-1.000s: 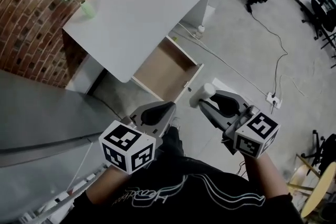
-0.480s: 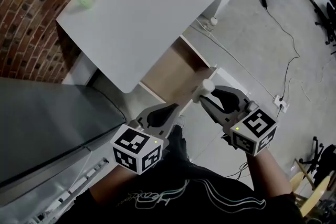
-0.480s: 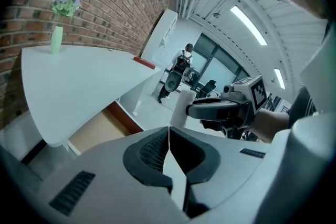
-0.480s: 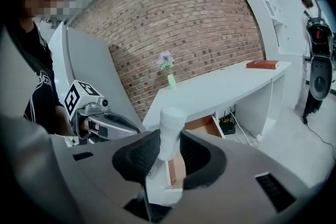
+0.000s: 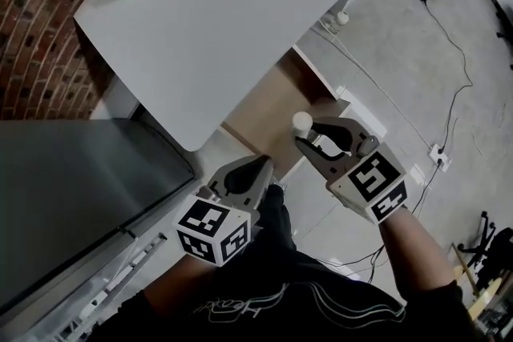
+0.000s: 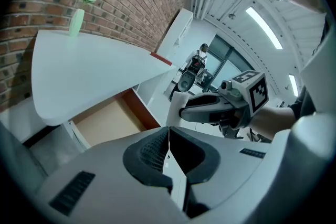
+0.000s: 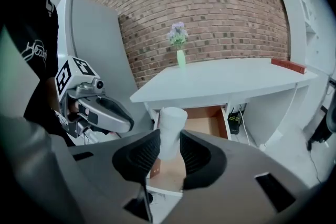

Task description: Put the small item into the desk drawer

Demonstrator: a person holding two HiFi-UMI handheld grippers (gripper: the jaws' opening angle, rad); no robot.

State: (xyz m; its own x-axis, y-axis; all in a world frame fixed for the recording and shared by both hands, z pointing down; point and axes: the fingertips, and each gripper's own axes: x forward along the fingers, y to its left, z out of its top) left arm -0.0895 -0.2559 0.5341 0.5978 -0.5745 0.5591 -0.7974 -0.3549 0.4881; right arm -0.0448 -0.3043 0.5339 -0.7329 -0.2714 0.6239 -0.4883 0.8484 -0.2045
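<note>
We find the right gripper point(image 5: 300, 137), fingers pinching the small white item point(image 5: 301, 122), now advanced over the open drawer point(image 5: 268, 104), so release looks near; the left gripper point(image 5: 255, 169) has its fingers pressed together.

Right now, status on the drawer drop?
Right claw shut on white cylinder. Left claw shut, empty. Drawer open, cylinder not yet in. Nothing seen in the way.
</note>
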